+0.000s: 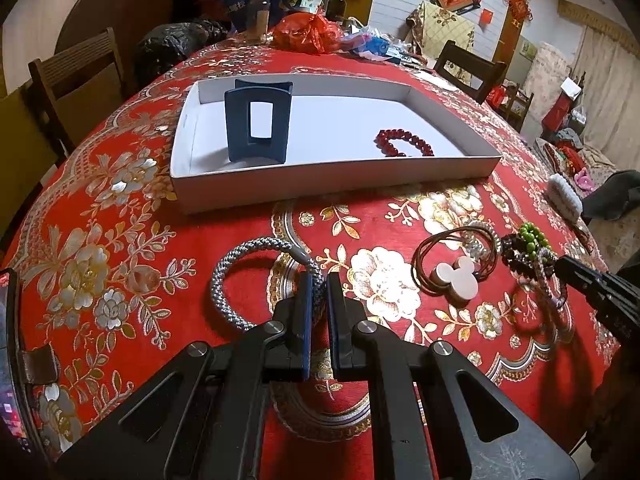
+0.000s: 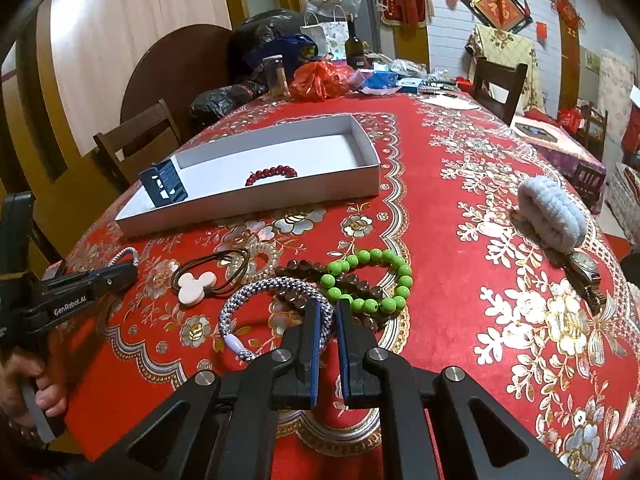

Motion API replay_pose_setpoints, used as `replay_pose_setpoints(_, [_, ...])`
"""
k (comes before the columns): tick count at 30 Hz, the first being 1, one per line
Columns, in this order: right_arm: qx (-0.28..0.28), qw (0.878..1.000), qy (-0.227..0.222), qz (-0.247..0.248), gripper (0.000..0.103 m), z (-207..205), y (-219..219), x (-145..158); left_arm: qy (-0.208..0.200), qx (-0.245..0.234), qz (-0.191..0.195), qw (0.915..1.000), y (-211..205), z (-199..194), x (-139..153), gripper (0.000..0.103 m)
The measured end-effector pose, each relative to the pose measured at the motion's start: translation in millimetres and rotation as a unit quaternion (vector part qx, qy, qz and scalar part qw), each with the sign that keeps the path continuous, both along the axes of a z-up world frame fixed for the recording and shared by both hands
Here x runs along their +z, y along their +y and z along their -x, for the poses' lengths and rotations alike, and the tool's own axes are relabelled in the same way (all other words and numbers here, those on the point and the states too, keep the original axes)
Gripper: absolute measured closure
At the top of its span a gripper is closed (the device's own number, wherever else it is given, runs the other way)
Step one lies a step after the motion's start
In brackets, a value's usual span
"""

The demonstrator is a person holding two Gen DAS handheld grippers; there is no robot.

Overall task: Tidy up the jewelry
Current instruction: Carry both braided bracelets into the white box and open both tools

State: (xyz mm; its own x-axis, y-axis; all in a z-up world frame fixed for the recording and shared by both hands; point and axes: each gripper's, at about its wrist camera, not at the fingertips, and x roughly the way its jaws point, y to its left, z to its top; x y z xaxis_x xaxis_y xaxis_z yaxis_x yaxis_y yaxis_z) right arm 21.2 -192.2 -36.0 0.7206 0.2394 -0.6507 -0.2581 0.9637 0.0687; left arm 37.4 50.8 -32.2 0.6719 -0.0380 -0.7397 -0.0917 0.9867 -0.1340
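Note:
A white tray (image 1: 312, 184) on the red tablecloth holds a blue hair claw (image 1: 258, 128) and a red bead bracelet (image 1: 404, 142). My left gripper (image 1: 320, 280) is shut on a grey braided rope bracelet (image 1: 240, 272) lying on the cloth. My right gripper (image 2: 329, 306) is shut on a white-purple braided bracelet (image 2: 276, 292). Beside it lie a green bead bracelet (image 2: 376, 280), a brown bead bracelet (image 2: 304, 272) and a brown hair tie with a white mouse-shaped charm (image 2: 196, 284). The tray (image 2: 280, 196) also shows in the right wrist view.
A fluffy grey scrunchie (image 2: 552, 212) and a wristwatch (image 2: 586, 276) lie at the right. Bags, a jar (image 1: 258, 18) and a bottle (image 2: 354, 44) crowd the far end of the table. Wooden chairs (image 1: 76, 76) stand around it.

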Motion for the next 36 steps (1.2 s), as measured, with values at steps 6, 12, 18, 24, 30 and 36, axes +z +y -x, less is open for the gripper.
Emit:
replay_pose_setpoints(6, [0.008, 0.999, -0.011, -0.029, 0.096, -16, 5, 27, -0.007, -0.002, 0.031, 0.9995, 3, -5, 14, 0.098])
replay_pose_setpoints(12, [0.027, 0.998, -0.031, -0.041, 0.096, -45, 24, 56, -0.035, -0.009, 0.064, 0.9973, 10, -34, 40, 0.098])
replay_pose_setpoints(18, [0.005, 0.999, 0.011, -0.042, 0.096, -109, 44, 55, -0.038, -0.053, 0.074, 0.9951, -5, -88, 54, 0.098])
replay_pose_setpoints(24, [-0.011, 0.996, 0.052, -0.068, 0.096, -161, 63, 44, -0.015, -0.043, 0.023, 0.9987, -8, -141, 36, 0.098])
replay_pose_setpoints(30, [-0.034, 0.994, 0.078, -0.063, 0.096, -182, 66, 22, 0.002, -0.014, -0.015, 0.9998, -1, -151, 16, 0.098])
replay_pose_setpoints(36, [-0.046, 0.993, 0.087, -0.061, 0.093, -185, 56, 11, 0.013, -0.005, -0.005, 0.9999, 8, -148, 6, 0.081])
